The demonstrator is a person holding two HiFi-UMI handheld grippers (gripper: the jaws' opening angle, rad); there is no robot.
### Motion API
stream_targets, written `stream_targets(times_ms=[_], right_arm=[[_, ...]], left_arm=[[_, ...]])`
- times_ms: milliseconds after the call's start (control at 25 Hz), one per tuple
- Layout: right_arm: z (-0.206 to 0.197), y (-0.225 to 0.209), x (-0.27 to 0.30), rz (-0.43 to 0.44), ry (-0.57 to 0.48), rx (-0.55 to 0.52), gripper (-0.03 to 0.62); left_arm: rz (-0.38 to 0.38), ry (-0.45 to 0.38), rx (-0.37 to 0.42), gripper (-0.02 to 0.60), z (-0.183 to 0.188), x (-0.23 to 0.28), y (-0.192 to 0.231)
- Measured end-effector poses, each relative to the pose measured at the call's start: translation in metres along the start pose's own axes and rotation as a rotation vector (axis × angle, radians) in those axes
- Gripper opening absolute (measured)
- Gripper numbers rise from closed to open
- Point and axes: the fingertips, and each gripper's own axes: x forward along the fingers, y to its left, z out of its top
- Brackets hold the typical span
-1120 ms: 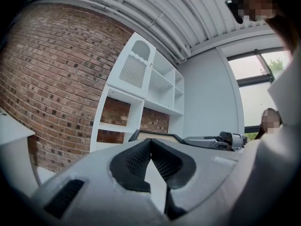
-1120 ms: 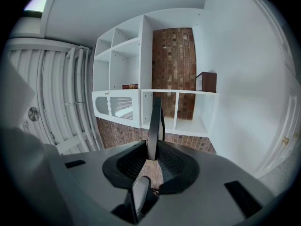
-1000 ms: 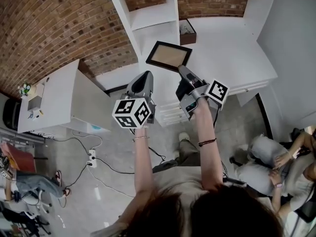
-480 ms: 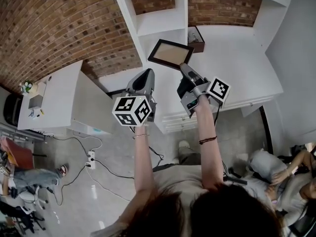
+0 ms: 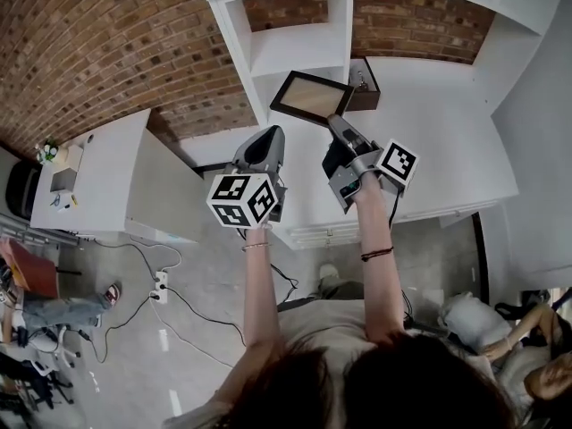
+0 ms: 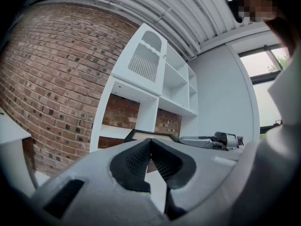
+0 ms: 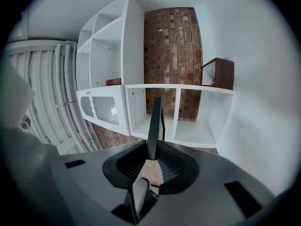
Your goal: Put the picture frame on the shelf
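The picture frame (image 5: 312,97), dark-edged with a tan face, hangs in the air in front of the white shelf unit (image 5: 295,47). My right gripper (image 5: 334,127) is shut on its near edge. In the right gripper view the frame (image 7: 154,126) stands edge-on between the jaws, with the shelf's open cubbies (image 7: 197,112) behind it. My left gripper (image 5: 264,146) is held beside it to the left, shut and holding nothing. From the left gripper view the frame (image 6: 150,136) and the right gripper (image 6: 214,141) show just beyond my closed jaws.
A dark brown box (image 5: 365,75) sits on the white counter (image 5: 438,132) by the shelf. A brick wall (image 5: 107,43) runs behind. A white desk (image 5: 94,181) stands at left. A red book (image 7: 113,82) lies in an upper cubby. People sit at the floor's edges.
Both grippers and the frame have moved closer to the shelf unit. The frame stays in the right gripper's hold.
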Motion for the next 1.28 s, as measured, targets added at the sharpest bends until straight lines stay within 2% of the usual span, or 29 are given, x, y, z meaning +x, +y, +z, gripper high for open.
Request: stream_targets(times_ms=[880,1280], right_arm=[[0.028,-0.005,0.048,0.044,0.072,0.031,0.072],[0.036,-0.007,0.062,0.061,0.048,0.029,0.072]], left_arm=[[0.061,0.009,-0.016,0.011,0.001,0.039,0.018],[0.031,0.006,-0.01,0.011,0.003,0.053,0.027]])
